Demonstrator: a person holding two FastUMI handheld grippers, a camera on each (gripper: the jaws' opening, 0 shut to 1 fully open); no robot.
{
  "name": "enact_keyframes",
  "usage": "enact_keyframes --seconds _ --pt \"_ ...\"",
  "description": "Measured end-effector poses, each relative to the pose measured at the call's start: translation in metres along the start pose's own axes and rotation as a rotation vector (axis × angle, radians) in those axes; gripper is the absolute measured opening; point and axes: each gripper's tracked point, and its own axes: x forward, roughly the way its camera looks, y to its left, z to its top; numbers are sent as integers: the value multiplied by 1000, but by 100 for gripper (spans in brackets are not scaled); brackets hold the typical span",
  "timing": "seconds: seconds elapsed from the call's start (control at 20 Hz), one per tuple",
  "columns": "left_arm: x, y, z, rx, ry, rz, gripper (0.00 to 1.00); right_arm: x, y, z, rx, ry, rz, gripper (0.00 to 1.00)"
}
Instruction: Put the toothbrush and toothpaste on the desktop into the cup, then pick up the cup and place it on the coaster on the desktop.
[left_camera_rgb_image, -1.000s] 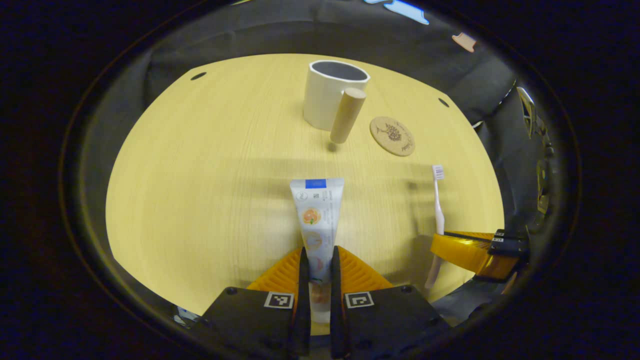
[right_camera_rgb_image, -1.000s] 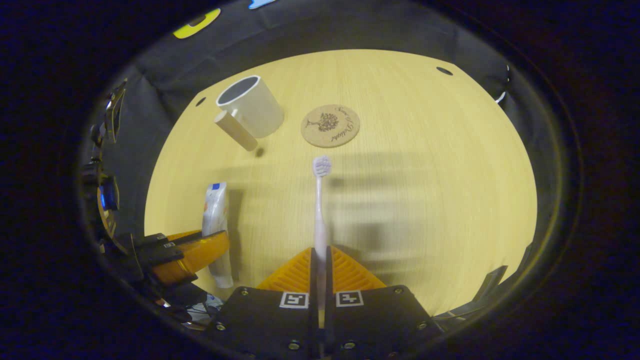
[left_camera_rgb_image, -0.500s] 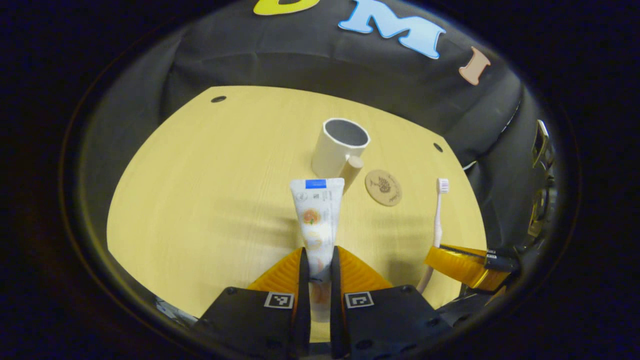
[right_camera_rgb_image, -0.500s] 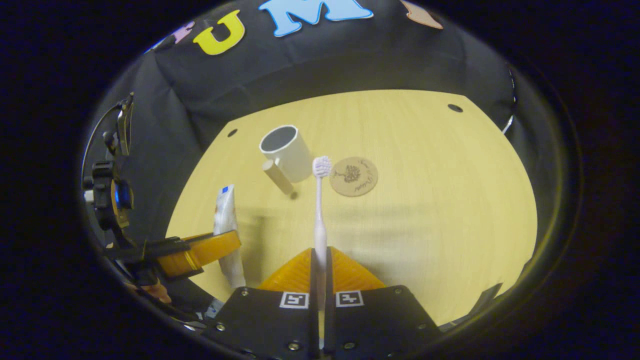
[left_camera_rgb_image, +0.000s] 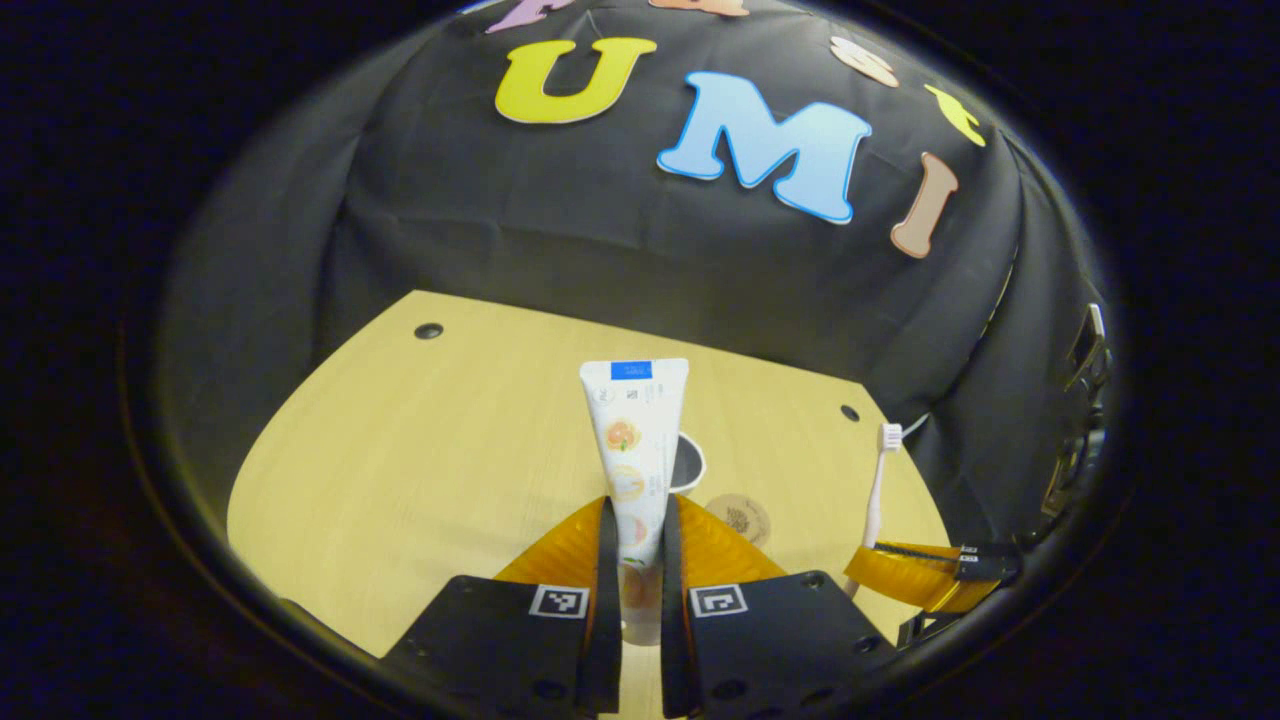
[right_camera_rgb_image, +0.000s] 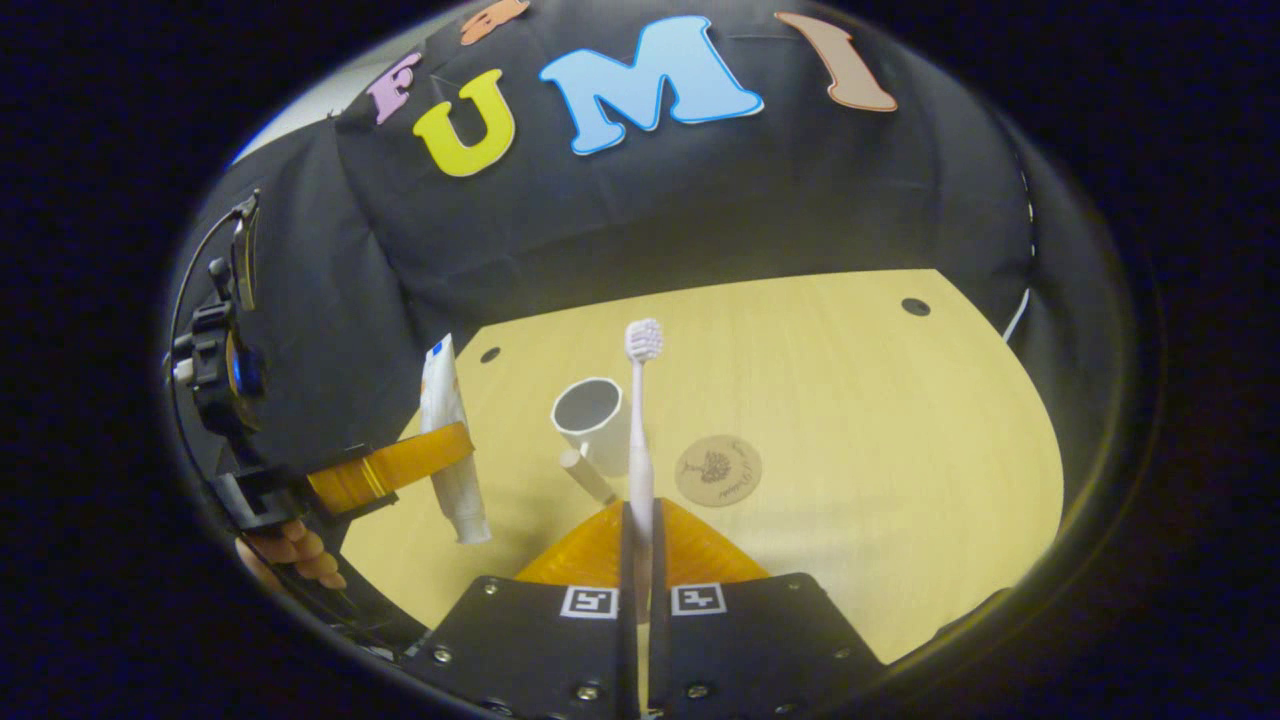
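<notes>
Both grippers have risen off the desktop (right_camera_rgb_image: 850, 400); cup (right_camera_rgb_image: 592, 420) and coaster (right_camera_rgb_image: 718, 470) sit lower, side by side. Left gripper (left_camera_rgb_image: 632, 555) stays clamped on toothpaste (left_camera_rgb_image: 634, 450), right gripper (right_camera_rgb_image: 637, 540) on toothbrush (right_camera_rgb_image: 639, 420), both airborne, upright.

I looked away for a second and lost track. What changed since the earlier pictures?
Both tongs rose and tilted up: the table sank in each view and more booth wall shows. The left tongs carried the toothpaste up, the right tongs the toothbrush. Nothing was let go or newly taken. The cup and coaster stayed put on the table, cup empty.
</notes>
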Motion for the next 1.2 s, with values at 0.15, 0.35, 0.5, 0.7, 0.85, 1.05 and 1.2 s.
enact_keyframes --seconds 0.15,0.35,0.5,0.7,0.85,1.05,1.2 --pt "-8 -2 14 -28 -103 -38 23 1 4 14 -10 -54 4 5" --pt "-9 -3 18 -59 -232 -90 22 1 5 24 -9 -103 -2 5" --pt "-4 -5 18 -65 -317 -111 22 0 1 22 -10 -103 -33 5" --pt "3 -5 9 -32 -344 -148 23 -6 -3 19 -23 -109 -68 5" --pt "32 -5 -8 -3 -304 -165 22 -6 -3 16 -22 -113 -82 5" --pt "61 -14 -24 61 -286 -180 23 -3 -2 5 -7 -89 -86 5" --pt "75 -10 -43 104 -263 -174 23 -1 0 2 -6 -86 -89 5"
